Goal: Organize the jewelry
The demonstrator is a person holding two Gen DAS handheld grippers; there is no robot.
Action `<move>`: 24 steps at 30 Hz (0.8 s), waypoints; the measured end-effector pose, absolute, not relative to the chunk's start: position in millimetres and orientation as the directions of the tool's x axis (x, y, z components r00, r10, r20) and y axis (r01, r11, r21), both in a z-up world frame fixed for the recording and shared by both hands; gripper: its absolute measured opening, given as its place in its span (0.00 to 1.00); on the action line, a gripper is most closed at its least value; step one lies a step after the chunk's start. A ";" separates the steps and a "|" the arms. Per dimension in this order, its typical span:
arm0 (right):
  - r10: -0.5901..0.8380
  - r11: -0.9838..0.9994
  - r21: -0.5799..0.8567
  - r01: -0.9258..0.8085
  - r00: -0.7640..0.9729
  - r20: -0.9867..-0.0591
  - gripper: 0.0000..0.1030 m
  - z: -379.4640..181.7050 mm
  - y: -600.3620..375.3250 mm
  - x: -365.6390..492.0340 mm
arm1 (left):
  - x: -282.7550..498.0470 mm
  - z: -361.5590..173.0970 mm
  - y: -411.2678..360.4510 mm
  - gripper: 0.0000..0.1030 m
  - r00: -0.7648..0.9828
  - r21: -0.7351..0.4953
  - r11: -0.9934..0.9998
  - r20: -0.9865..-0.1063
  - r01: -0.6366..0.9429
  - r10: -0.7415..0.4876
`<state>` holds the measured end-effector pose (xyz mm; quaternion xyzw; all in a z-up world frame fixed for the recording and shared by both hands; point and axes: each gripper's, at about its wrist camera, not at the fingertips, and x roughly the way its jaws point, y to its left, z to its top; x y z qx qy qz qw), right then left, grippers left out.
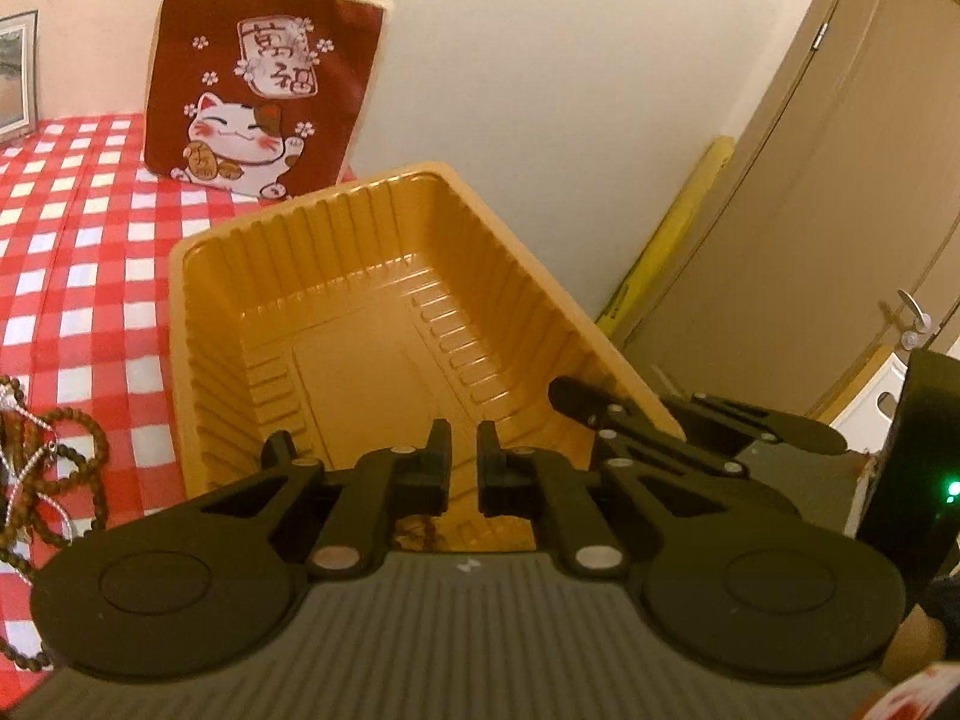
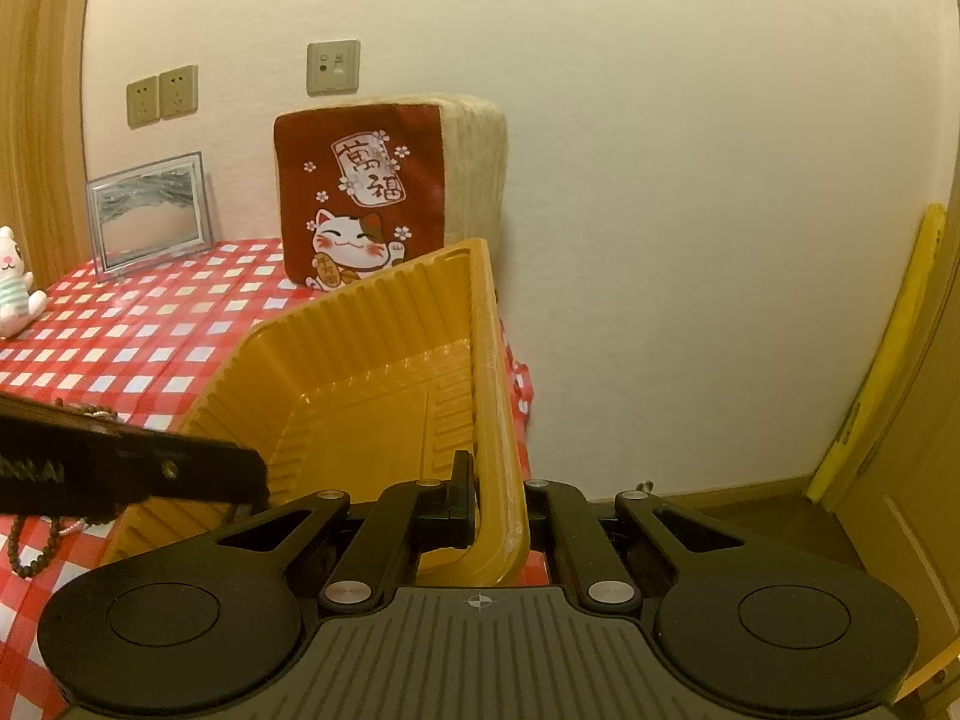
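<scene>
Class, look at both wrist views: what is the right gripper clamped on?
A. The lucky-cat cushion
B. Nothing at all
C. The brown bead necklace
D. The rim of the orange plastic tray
D: in the right wrist view the right gripper pinches the near rim of the orange plastic tray, which sits tilted.

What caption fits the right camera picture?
Right gripper pinches the ribbed orange plastic tray by its rim, tilted above the red-checked tablecloth.

Left tongs point(image 1: 463, 462) nearly closed and empty; right tongs point(image 2: 487, 498) clamped shut, both angled downward.
</scene>
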<state>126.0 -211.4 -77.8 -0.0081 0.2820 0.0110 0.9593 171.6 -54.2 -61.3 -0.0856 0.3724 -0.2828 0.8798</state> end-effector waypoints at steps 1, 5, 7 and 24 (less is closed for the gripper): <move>0.017 1.000 -0.009 -0.026 0.841 -0.541 0.04 -78.1 -211.3 126.1 | 172.4 -61.7 -54.1 0.07 0.561 -0.362 0.825 -0.608 0.434 -0.562; 0.016 1.000 -0.009 -0.025 0.840 -0.542 0.04 -78.5 -211.3 126.5 | 167.6 -57.3 -47.5 0.16 0.587 -0.343 0.838 -0.601 0.425 -0.543; 0.016 1.000 -0.009 -0.025 0.841 -0.541 0.04 -78.9 -211.7 126.6 | 163.4 -53.7 -39.8 0.17 0.606 -0.333 0.849 -0.597 0.410 -0.526; 0.012 1.000 -0.012 -0.023 0.839 -0.544 0.04 -80.6 -213.3 129.0 | 152.9 -64.4 113.7 0.20 0.721 -0.119 0.993 -0.688 0.003 -0.085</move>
